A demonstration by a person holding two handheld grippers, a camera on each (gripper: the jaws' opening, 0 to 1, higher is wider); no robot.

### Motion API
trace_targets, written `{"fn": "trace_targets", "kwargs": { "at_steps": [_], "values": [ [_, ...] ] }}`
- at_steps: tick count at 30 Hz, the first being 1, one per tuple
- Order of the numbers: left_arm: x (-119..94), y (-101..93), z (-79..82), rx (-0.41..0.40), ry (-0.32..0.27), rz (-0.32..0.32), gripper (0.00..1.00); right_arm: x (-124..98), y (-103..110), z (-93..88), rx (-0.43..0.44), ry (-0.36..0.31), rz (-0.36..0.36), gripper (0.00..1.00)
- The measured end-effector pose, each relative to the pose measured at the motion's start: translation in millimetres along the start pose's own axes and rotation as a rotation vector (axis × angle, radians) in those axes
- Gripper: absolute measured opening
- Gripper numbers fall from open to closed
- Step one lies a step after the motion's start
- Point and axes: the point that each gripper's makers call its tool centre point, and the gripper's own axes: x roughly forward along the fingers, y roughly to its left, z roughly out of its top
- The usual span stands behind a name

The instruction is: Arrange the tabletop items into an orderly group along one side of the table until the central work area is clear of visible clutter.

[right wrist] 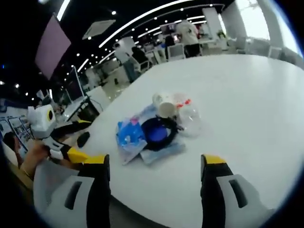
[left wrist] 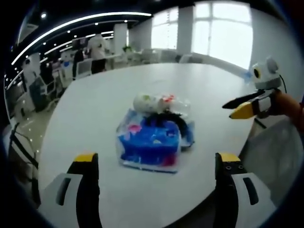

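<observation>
A small heap of items lies mid-table. In the left gripper view it holds a blue plastic packet (left wrist: 149, 145), a black ring-shaped thing (left wrist: 167, 119), a white cup on its side (left wrist: 147, 102) and a clear bottle (left wrist: 179, 107). My left gripper (left wrist: 157, 157) is open and empty, just short of the packet. My right gripper (left wrist: 236, 108) comes in from the right over the table edge. In the right gripper view the packet (right wrist: 129, 135), ring (right wrist: 156, 132), cup (right wrist: 164, 104) and bottle (right wrist: 191, 116) lie ahead of my open, empty right gripper (right wrist: 156, 160). The left gripper (right wrist: 83, 139) shows at the left.
The white table (left wrist: 95, 109) is large and rounded, with bare surface all round the heap. A grey chair (left wrist: 268, 156) stands by its near edge. Desks, chairs and people (left wrist: 97, 50) stand far behind, and bright windows (left wrist: 223, 28) are at the back right.
</observation>
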Motion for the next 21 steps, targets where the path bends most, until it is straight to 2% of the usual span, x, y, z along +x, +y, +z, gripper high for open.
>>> {"fn": "trace_targets", "kwargs": {
  "at_steps": [3, 6, 14, 21],
  "values": [
    [-0.1, -0.1, 0.2, 0.003, 0.001, 0.000, 0.99, 4.7, 6.0, 4.8, -0.014, -0.004, 0.017, 0.73],
    [-0.6, 3.4, 0.7, 0.002, -0.002, 0.014, 0.99, 7.7, 9.3, 7.4, -0.045, 0.005, 0.017, 0.76],
    [0.5, 2.8, 0.1, -0.021, 0.000, -0.001, 0.99, 17.2, 21.7, 20.7, -0.109, 0.011, 0.030, 0.76],
    [0.9, 1.4, -1.4, -0.014, 0.008, -0.008, 0.99, 31.1, 31.1, 27.6, -0.113, 0.016, 0.053, 0.79]
  ]
}}
